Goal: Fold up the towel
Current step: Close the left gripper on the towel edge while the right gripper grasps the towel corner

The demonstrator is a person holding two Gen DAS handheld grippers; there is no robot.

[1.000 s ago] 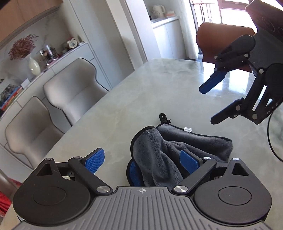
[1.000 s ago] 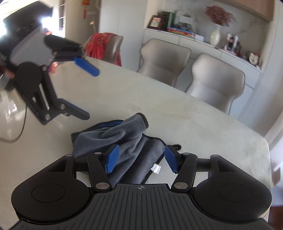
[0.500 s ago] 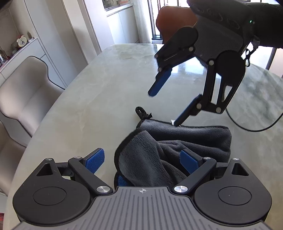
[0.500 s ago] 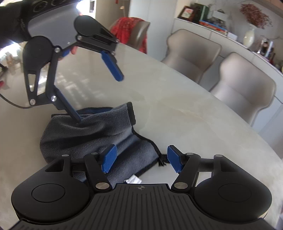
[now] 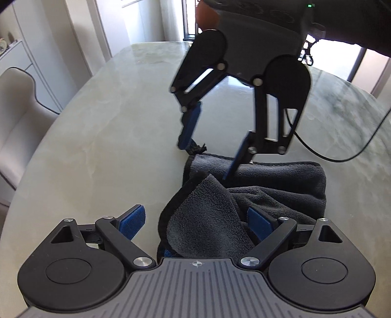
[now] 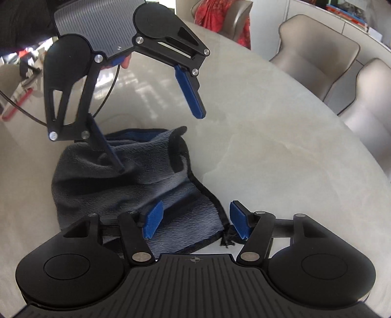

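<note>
A crumpled dark grey towel point(image 5: 264, 190) with black trim lies on the marble table point(image 5: 110, 127); it also shows in the right wrist view point(image 6: 127, 181). My left gripper point(image 5: 195, 221) is open, its jaws on either side of a raised towel corner at the near edge. My right gripper point(image 6: 194, 219) is open over the opposite corner, beside the hanging loop point(image 6: 227, 241). In the left wrist view the right gripper point(image 5: 207, 156) hangs over the far corner, one finger on the cloth. In the right wrist view the left gripper point(image 6: 161, 141) has one finger on the towel.
Beige chairs point(image 6: 315, 51) stand along the table's edge, another point(image 5: 17, 110) in the left wrist view. A black cable point(image 5: 342, 156) lies on the table past the towel. A chair with red cloth point(image 6: 220, 17) stands at the far end.
Both grippers have come down and closer to the towel. The right gripper moved from above the table to the loop corner; the left settled around the raised corner.
</note>
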